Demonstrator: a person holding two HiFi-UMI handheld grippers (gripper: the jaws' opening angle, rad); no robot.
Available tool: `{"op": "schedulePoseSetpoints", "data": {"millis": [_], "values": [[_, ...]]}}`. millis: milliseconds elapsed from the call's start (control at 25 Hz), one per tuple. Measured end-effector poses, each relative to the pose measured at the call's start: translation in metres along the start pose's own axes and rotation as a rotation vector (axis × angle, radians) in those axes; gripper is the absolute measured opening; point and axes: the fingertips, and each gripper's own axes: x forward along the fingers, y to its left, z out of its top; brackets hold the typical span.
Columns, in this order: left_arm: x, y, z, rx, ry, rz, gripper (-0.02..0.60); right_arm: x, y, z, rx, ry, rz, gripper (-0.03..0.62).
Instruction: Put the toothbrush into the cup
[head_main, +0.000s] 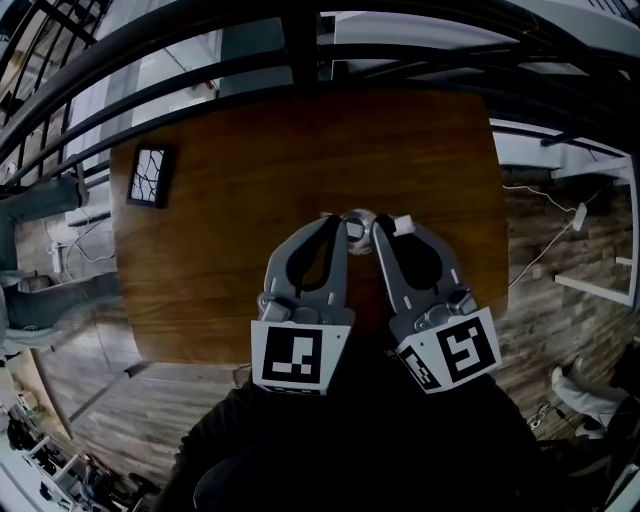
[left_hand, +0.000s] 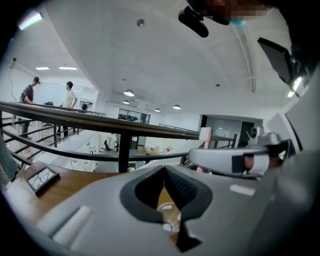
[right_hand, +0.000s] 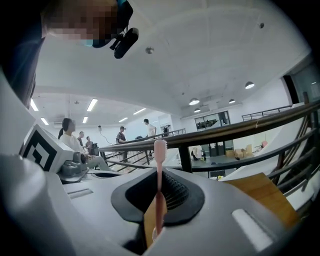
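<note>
A small clear cup (head_main: 358, 217) stands on the wooden table (head_main: 230, 250), right where the tips of both grippers meet. My left gripper (head_main: 341, 228) is shut on the cup; its rim (left_hand: 167, 213) shows in the narrow gap between the jaws of the left gripper (left_hand: 172, 210). My right gripper (right_hand: 159, 210) is shut on a pink toothbrush (right_hand: 159, 175), held upright with the bristle head on top. That head (head_main: 404, 224) shows just right of the cup, and also as the pink head (left_hand: 205, 135) above the right gripper's arm. The brush's lower end is hidden between the jaws.
A black-framed square tile (head_main: 150, 177) lies near the table's far left corner, seen also as the tile (left_hand: 40, 177). A dark metal railing (head_main: 300, 50) runs along the table's far side. Several people stand beyond it in the distance (left_hand: 67, 100).
</note>
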Motion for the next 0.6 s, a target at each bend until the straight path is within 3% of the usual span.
{"op": "schedulePoseSetpoints", "data": {"millis": [240, 600], "values": [[0.027, 0.002, -0.04, -0.048, 0.122, 0.001, 0.009, 0.014, -0.022, -0.04, 0.081, 0.084, -0.001, 0.012], [0.051, 0.015, -0.072, -0.079, 0.204, 0.012, 0.009, 0.033, -0.036, -0.074, 0.106, 0.141, 0.018, 0.014]]}}
